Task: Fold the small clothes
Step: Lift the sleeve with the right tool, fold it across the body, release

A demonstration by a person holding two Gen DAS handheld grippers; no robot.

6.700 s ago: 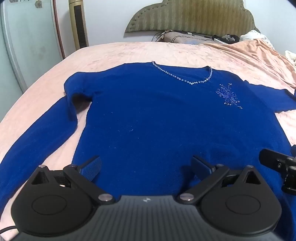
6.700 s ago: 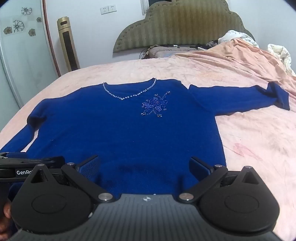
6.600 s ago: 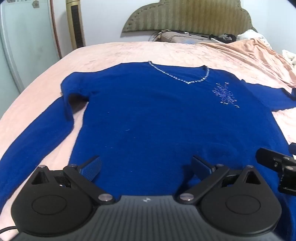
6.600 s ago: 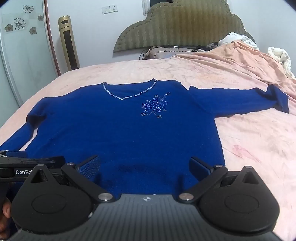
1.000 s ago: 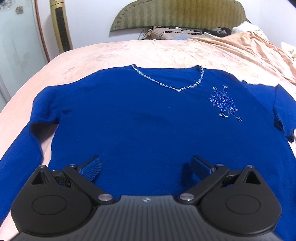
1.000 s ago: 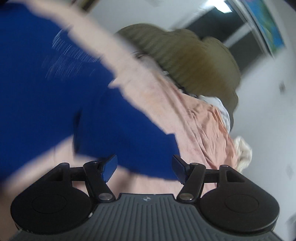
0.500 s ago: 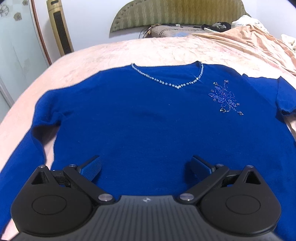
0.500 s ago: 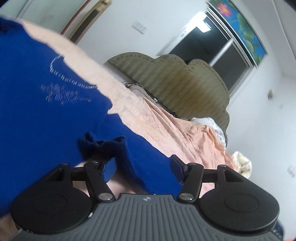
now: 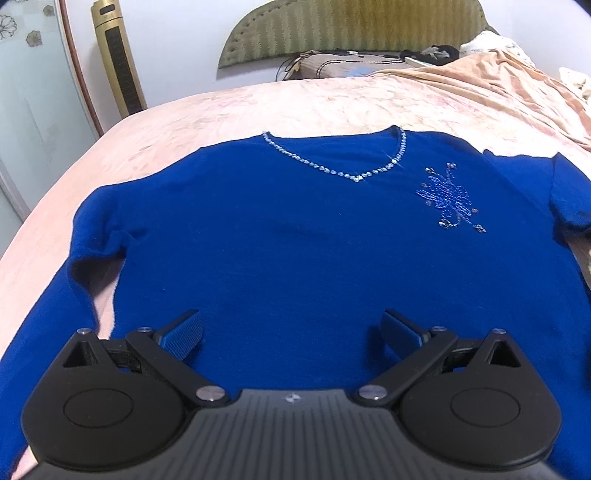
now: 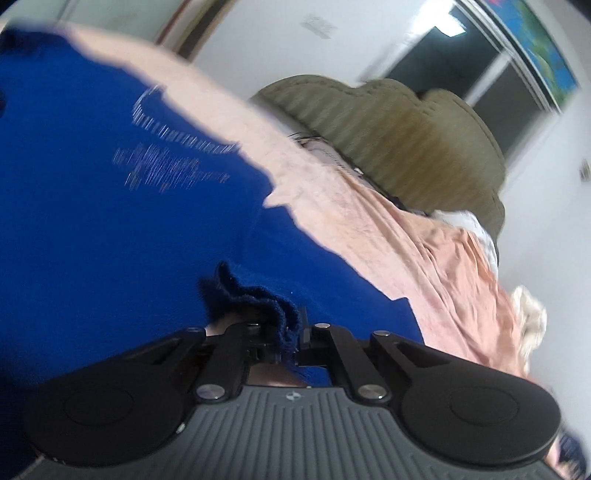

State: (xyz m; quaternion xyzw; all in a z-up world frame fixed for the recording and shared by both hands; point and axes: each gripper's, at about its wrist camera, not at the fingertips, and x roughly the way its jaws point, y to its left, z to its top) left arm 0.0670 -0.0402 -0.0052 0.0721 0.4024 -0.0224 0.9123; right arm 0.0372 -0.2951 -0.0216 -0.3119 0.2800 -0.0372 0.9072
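A blue sweater (image 9: 295,240) with a beaded neckline and a sparkly flower motif (image 9: 448,199) lies front up on the pink bed. My left gripper (image 9: 291,332) is open and empty, just above the sweater's lower middle. The left sleeve (image 9: 48,325) runs down the left side. The right sleeve (image 9: 569,199) is folded in at the right edge. In the tilted, blurred right wrist view, my right gripper (image 10: 284,339) is shut on the bunched cuff of the right sleeve (image 10: 258,295), over the sweater's body (image 10: 110,221).
The pink bedsheet (image 9: 332,107) covers the bed. A peach blanket (image 9: 498,85) is heaped at the far right. A padded headboard (image 9: 351,33) and pillow (image 9: 332,68) stand at the back. A gold tower fan (image 9: 118,59) and glass door (image 9: 33,92) are on the left.
My right gripper has shut on the right sleeve's cuff and carries it in over the sweater's body. The left gripper has barely moved and stays open.
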